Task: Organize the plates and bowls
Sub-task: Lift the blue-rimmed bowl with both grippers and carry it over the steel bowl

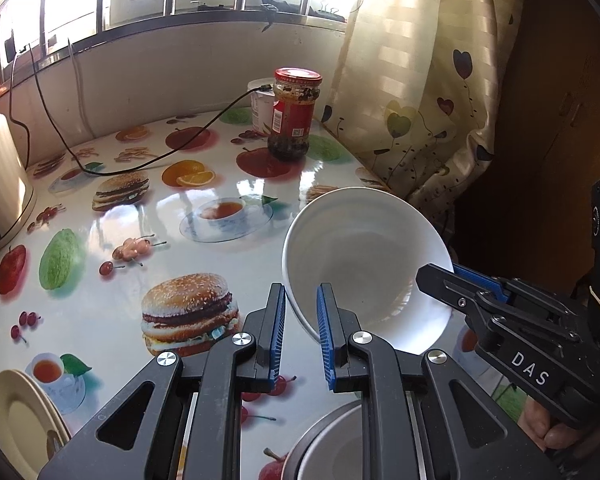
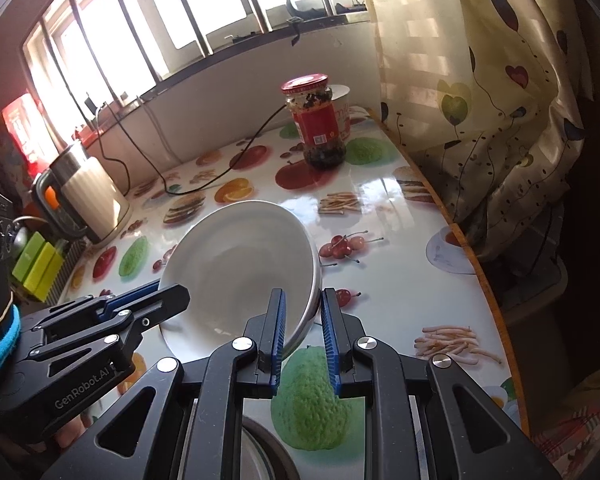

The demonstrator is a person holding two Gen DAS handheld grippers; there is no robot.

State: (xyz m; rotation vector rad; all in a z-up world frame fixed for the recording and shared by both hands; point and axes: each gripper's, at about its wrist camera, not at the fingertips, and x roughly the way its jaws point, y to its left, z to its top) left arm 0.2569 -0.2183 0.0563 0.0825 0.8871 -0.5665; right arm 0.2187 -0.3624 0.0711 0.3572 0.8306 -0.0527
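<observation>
Left wrist | left tool, right tool angled down | both clamp tilted white bowl rim

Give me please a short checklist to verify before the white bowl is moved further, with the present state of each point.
1. Left claw closed on the white bowl rim: ok.
2. Right claw closed on the opposite rim: ok.
3. Bowl level: not ok, it is tilted.
4. Bowl empty, nothing to spill: ok.
5. Red-lidded jar and black cable apart from the bowl: ok.
6. Grey-rimmed dish below the claws is free to receive the bowl: cannot tell, mostly hidden.
</observation>
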